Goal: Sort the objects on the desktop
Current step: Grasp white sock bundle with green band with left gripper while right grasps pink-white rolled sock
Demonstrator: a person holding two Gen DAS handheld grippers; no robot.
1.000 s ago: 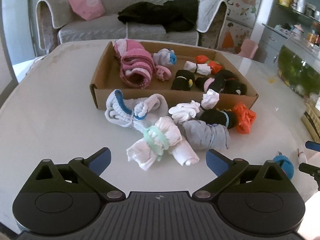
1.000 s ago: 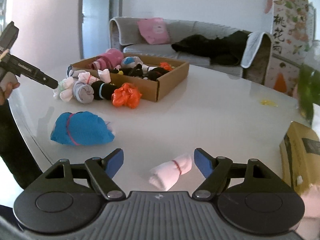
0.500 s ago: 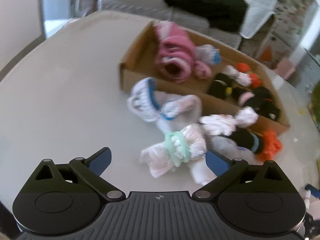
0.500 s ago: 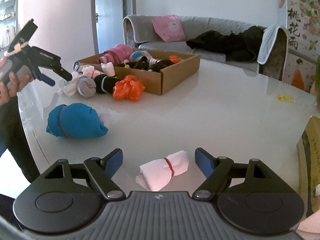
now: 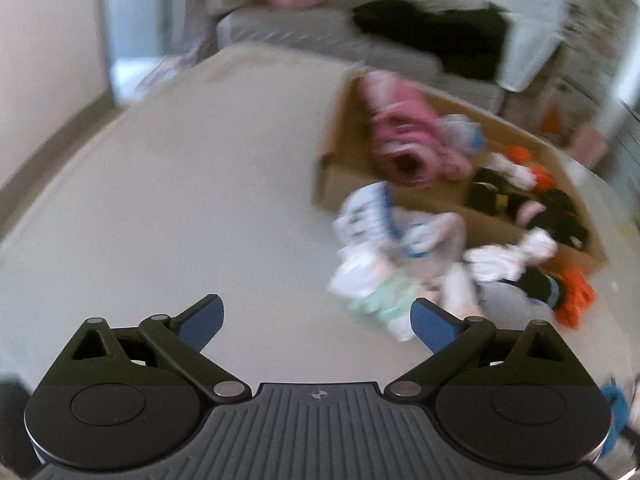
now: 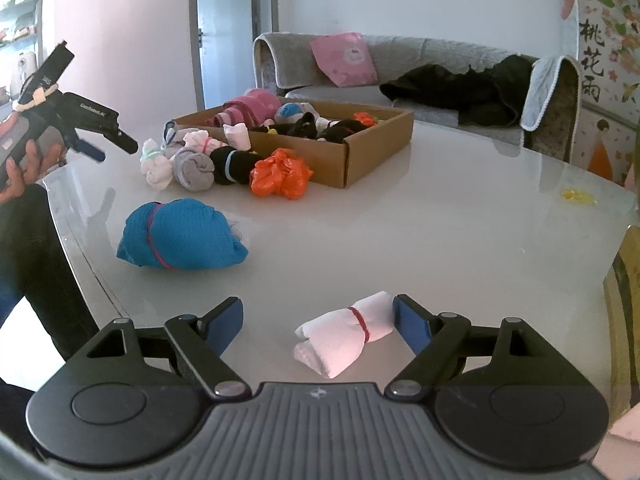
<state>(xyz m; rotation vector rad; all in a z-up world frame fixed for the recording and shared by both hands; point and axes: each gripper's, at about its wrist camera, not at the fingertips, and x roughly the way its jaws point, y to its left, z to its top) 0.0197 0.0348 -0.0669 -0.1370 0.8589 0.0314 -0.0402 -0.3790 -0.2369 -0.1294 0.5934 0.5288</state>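
Right gripper (image 6: 318, 320) is hovering low over the white table (image 6: 440, 216), jaws apart and just been widening; white sock roll with red band (image 6: 344, 334) is lying between them, nearest the right pad, contact unclear. Left gripper (image 5: 316, 316) is standing open over bare table, blurred sock pile (image 5: 404, 268) beside it. Blue sock bundle (image 6: 180, 234) is lying apart; cardboard box (image 6: 360, 152) is holding more socks.

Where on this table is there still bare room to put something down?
Bare table stretches right of the cardboard box, out to the small yellow thing. There is another clear strip between the blue sock bundle and the white sock roll. It is crowded at the box's front, where sock bundles pile up.
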